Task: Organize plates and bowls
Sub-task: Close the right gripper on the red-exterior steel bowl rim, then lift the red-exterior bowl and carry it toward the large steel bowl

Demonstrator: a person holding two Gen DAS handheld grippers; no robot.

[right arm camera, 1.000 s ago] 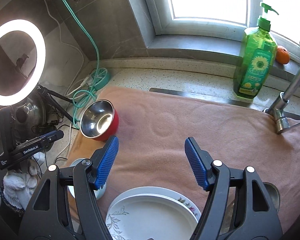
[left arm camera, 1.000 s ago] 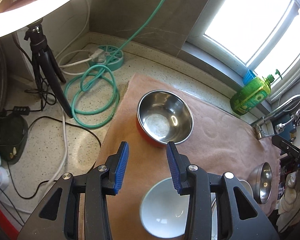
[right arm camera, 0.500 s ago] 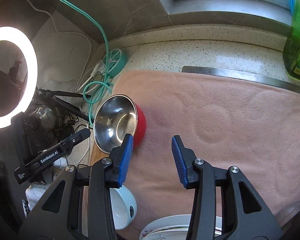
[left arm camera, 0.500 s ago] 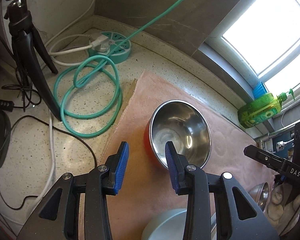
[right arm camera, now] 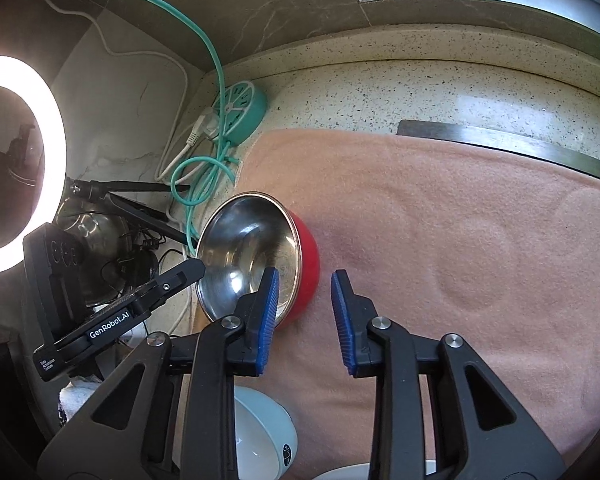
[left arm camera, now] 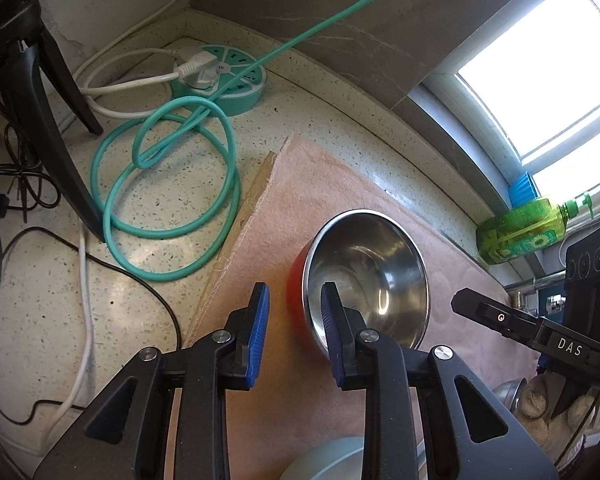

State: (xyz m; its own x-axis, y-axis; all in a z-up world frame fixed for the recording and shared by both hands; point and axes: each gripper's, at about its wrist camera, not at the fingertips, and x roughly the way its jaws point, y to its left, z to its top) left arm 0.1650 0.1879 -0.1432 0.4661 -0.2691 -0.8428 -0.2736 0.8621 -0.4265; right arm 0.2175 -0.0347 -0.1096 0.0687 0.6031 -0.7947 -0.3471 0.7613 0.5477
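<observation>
A red bowl with a steel inside [left arm camera: 364, 276] sits on the pink towel [left arm camera: 300, 184]; it also shows in the right wrist view [right arm camera: 256, 256]. My left gripper [left arm camera: 294, 328] is open and straddles the bowl's left rim, one finger inside and one outside. My right gripper [right arm camera: 306, 312] is open and straddles the bowl's right rim the same way. A pale white bowl [right arm camera: 260, 436] sits on the towel near the front, partly hidden by the gripper; its edge shows in the left wrist view [left arm camera: 324, 460].
A teal power strip [left arm camera: 220, 76] and coiled teal cable [left arm camera: 168, 200] lie on the speckled counter at the left. A tripod leg [left arm camera: 48, 128] and a ring light [right arm camera: 16, 160] stand there too. A green soap bottle [left arm camera: 528, 224] is by the window.
Both grippers have moved in on the red bowl and narrowed; each now has a finger inside its rim. The plates have dropped out of the right view.
</observation>
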